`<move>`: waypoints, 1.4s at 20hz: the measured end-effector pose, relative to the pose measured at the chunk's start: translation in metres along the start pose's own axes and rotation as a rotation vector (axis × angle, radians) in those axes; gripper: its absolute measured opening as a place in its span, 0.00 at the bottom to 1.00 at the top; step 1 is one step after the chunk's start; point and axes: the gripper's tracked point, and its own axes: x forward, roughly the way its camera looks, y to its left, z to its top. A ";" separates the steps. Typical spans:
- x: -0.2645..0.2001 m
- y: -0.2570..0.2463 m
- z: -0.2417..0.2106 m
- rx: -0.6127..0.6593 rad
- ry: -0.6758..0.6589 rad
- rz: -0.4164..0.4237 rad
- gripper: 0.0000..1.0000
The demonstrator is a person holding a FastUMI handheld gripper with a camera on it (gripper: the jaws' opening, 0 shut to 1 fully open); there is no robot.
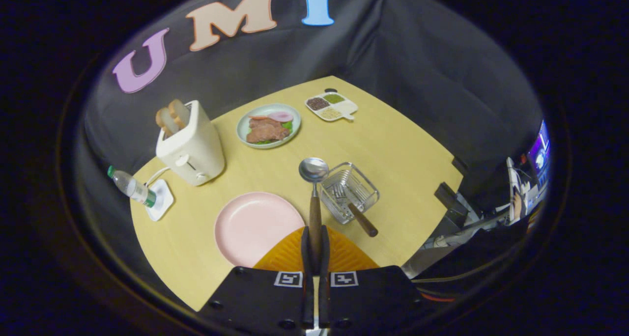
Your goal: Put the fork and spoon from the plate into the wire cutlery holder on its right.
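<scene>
Gripper [315, 238]: we held it above the table, fingers clamped on the wooden-handled steel spoon [314, 179].
Fork [351, 206]: rested in the wire cutlery holder [366, 191].

Your gripper [315, 242] raised above the table, tilted downward, both fingers [305, 247] closed tight on the wooden handle of a spoon [314, 179], bowl pointing straight ahead beyond the fingertips

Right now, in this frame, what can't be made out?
- Gripper view: the wooden-handled spoon's handle end, hidden between the gripper's fingers.
- The wooden-handled fork's tines, blurred behind the wire cutlery holder's mesh.
- The pink plate's near rim, covered by the fingers.
</scene>
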 end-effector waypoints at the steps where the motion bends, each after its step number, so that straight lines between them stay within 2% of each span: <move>1: 0.003 -0.002 0.001 0.020 0.021 -0.011 0.07; 9: 0.021 -0.028 -0.005 0.146 0.183 -0.088 0.08; 12: 0.031 -0.036 -0.010 0.156 0.253 -0.096 0.08; 13: 0.034 -0.036 -0.010 0.161 0.265 -0.092 0.12; 16: 0.045 -0.034 -0.001 0.151 0.283 -0.079 0.12; 17: 0.046 -0.034 0.001 0.142 0.287 -0.078 0.17; 25: 0.055 -0.034 0.016 0.102 0.253 -0.026 1.00; 28: 0.053 -0.034 0.018 0.087 0.244 -0.020 1.00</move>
